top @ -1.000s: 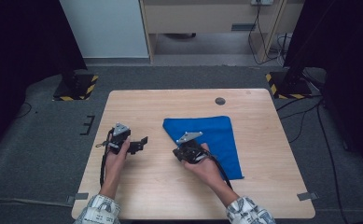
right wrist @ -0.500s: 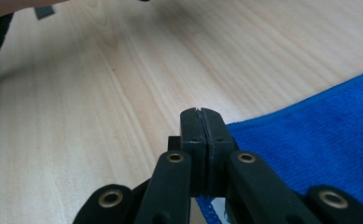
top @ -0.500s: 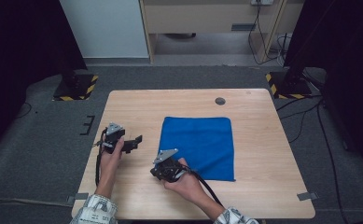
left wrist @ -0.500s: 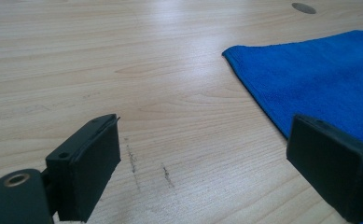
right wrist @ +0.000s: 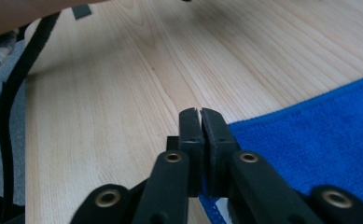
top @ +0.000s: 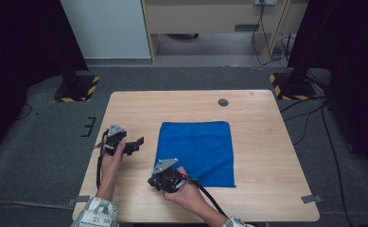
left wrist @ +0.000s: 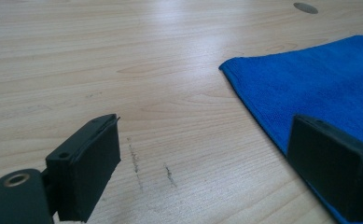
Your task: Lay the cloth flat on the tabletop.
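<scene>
A blue cloth (top: 196, 151) lies spread flat in the middle of the wooden table (top: 267, 156). My right gripper (top: 152, 181) sits low at the cloth's near left corner. In the right gripper view its jaws (right wrist: 200, 114) stand a hair apart, having just been opening, with nothing seen between the pads. The cloth's corner (right wrist: 319, 140) lies under and beside them. My left gripper (top: 139, 141) hovers over bare wood left of the cloth. It is open (left wrist: 207, 140), with the cloth's left edge (left wrist: 319, 79) behind its right jaw.
A small dark round insert (top: 223, 102) sits in the tabletop near the far edge. Cables (top: 205, 196) trail from both grippers toward the near edge. Stand bases with yellow-black tape (top: 77, 90) rest on the carpet past the table's far corners.
My right hand has moved left and toward the near edge, off the cloth's middle to its near left corner. The cloth now lies wider and flatter. The left hand stayed put.
</scene>
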`<state>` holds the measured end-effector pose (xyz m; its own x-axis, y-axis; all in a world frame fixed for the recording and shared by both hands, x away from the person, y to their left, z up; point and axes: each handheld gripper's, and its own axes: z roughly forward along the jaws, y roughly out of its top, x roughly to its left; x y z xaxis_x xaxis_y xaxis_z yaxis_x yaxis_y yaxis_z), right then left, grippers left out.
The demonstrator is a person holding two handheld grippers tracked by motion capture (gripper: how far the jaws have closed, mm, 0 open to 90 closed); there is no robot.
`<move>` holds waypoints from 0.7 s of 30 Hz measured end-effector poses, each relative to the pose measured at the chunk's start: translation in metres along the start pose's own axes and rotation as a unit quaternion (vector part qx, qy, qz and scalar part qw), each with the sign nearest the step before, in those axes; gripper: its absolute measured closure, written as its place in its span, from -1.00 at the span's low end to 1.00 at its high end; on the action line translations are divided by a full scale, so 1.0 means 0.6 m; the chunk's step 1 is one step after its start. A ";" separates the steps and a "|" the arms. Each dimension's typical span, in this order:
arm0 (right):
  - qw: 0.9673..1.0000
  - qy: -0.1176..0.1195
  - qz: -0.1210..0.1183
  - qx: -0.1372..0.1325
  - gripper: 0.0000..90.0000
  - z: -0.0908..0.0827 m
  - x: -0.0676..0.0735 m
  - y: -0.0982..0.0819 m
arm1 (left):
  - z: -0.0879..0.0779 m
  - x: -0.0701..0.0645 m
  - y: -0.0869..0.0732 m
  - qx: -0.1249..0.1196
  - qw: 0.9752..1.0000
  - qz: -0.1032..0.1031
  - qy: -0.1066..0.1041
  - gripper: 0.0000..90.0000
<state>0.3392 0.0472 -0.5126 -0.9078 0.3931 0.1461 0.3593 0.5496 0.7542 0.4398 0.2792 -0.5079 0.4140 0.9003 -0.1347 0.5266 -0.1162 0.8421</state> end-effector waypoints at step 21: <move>0.998 -0.058 0.000 -0.007 -0.63 -0.009 -0.013 -0.010 | 0.044 -0.037 0.039 0.012 0.999 0.045 -0.027 -0.80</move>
<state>0.3429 0.0369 -0.5145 -0.8764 0.4763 0.0708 0.3549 0.5396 0.7635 0.4627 0.2455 -0.4992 0.4996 0.8617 -0.0887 0.5028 -0.2050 0.8398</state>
